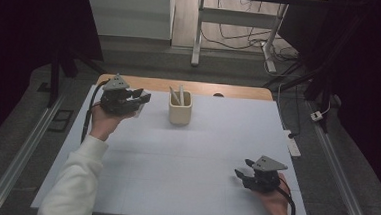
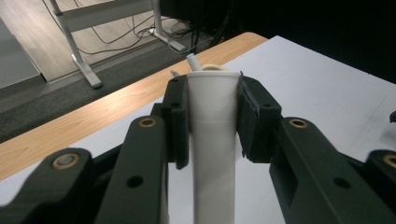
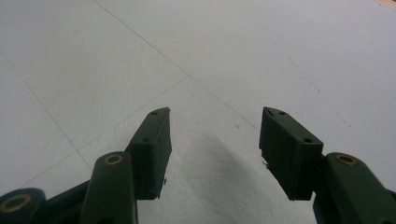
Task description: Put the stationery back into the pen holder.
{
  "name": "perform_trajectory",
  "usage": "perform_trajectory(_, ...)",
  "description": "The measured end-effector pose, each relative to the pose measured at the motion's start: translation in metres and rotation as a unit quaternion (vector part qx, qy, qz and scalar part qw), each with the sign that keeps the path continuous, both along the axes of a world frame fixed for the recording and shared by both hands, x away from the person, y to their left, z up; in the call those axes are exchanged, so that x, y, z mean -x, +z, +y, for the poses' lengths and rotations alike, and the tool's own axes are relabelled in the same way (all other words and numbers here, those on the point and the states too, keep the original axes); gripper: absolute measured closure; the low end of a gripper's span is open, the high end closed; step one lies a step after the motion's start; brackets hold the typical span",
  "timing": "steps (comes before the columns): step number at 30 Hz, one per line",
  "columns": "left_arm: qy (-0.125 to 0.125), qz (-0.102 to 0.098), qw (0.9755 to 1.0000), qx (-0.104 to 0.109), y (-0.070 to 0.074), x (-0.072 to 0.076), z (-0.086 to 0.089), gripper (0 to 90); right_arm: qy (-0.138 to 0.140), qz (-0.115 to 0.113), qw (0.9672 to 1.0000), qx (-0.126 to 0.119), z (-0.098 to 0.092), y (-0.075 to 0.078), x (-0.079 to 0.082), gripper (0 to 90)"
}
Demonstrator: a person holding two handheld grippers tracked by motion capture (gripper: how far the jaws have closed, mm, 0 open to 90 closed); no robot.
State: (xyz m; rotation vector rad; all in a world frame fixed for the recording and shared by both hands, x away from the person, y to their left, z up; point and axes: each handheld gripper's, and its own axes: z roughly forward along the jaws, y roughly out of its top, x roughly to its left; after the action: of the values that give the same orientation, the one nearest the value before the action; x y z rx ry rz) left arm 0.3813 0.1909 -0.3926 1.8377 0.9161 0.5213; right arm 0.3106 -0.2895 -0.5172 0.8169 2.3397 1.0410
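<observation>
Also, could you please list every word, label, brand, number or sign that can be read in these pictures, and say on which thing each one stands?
None: no readable text, number or sign in any view.
The white tube clamped in the left gripper: plain surface, no print.
The cream holder with its sticks: no label to be seen.
The right gripper, jaws apart over the white table cover: no marking.

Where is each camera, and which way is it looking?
High view: sits above the table, looking forward and down; shows both forearms, the left gripper, the right gripper and the cup.
Left gripper view: rides the left gripper, looking along its jaws, which clamp a white tube, toward the cup behind it.
Right gripper view: rides the right gripper, looking down at bare table between open jaws.
Shared: the high and left gripper views both show the cup.
</observation>
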Motion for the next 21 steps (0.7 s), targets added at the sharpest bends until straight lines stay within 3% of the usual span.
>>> perform_trajectory(21,0.012,0.014,0.9998,-0.009,-0.001,-0.026,-0.011,66.2,-0.001,0.001,1.0,0.0,0.0,0.0,-0.001,43.2)
